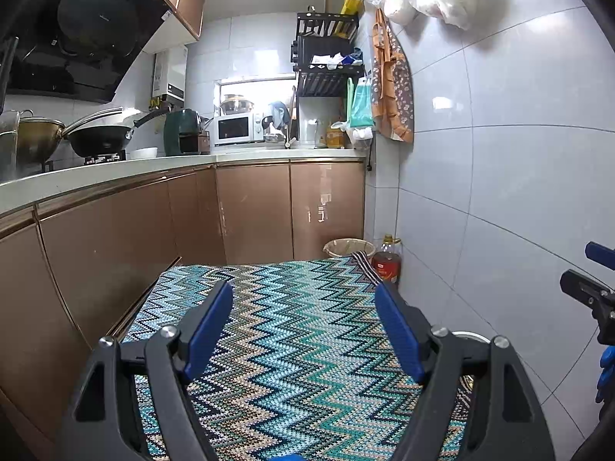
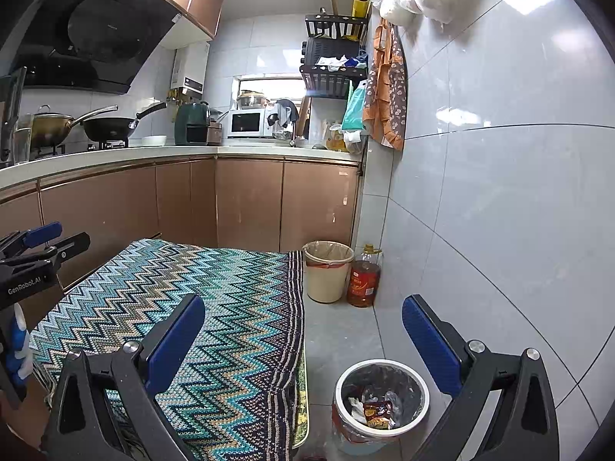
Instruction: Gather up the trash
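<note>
My left gripper (image 1: 303,294) is open over a table draped in a zigzag-patterned cloth (image 1: 292,345), nothing between its blue pads. My right gripper (image 2: 303,309) is open too, held above the cloth's right edge (image 2: 230,307) and the floor. Below it on the floor stands a white-rimmed trash bin (image 2: 380,403) lined with a dark bag, holding wrappers and crumpled paper. A second, beige bin (image 2: 327,271) with a liner stands farther off by the cabinets; its rim shows in the left wrist view (image 1: 349,247). The left gripper shows at the left edge of the right wrist view (image 2: 46,246).
A bottle of oil (image 2: 363,278) stands beside the beige bin against the tiled wall (image 2: 499,192). Brown cabinets (image 2: 246,199) run along the left and back under a counter with a wok (image 2: 105,126), microwave (image 2: 246,123) and a rack. Bare floor (image 2: 342,330) lies between the table and the wall.
</note>
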`<state>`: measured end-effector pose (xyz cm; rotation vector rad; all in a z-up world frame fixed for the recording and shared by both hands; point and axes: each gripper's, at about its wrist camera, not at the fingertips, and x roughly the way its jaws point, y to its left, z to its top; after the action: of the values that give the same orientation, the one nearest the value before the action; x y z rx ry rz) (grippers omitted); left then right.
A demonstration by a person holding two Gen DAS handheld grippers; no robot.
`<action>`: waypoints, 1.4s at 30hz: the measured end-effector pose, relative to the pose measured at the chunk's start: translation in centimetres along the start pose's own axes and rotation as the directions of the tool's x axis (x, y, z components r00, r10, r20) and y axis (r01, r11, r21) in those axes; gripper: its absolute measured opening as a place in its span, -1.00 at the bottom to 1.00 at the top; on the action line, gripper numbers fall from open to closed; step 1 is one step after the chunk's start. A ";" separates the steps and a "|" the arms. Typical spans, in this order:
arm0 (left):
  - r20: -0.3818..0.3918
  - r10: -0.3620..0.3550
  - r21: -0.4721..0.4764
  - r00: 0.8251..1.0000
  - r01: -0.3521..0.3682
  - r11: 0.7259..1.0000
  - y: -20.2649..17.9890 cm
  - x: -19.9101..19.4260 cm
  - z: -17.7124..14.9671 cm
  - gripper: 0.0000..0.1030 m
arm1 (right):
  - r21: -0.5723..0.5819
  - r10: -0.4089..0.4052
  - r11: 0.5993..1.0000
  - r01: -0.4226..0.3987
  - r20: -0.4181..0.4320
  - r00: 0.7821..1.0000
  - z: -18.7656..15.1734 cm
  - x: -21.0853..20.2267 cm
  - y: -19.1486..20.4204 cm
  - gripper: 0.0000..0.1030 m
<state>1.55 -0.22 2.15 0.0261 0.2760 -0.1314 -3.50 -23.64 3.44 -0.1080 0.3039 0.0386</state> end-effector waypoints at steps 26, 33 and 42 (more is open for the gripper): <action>0.056 0.103 0.044 0.993 -0.105 0.993 -0.8 -1.6 0.8 0.46 | 0.018 -0.004 1.000 0.004 0.007 1.000 -0.2 0.1 -0.8 1.00; 0.069 0.142 0.044 0.987 -0.146 0.988 -0.8 -2.3 1.5 0.47 | 0.024 0.006 1.000 -0.007 0.031 1.000 0.3 -0.3 -0.9 1.00; 0.067 0.167 0.021 0.984 -0.168 0.985 0.0 -2.4 1.6 0.47 | 0.033 0.009 0.999 -0.010 0.038 0.999 0.4 -0.4 -1.0 1.00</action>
<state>-0.31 0.04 4.32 0.0711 0.2057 0.0315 -3.76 -24.59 4.05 -0.0727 0.2672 0.0452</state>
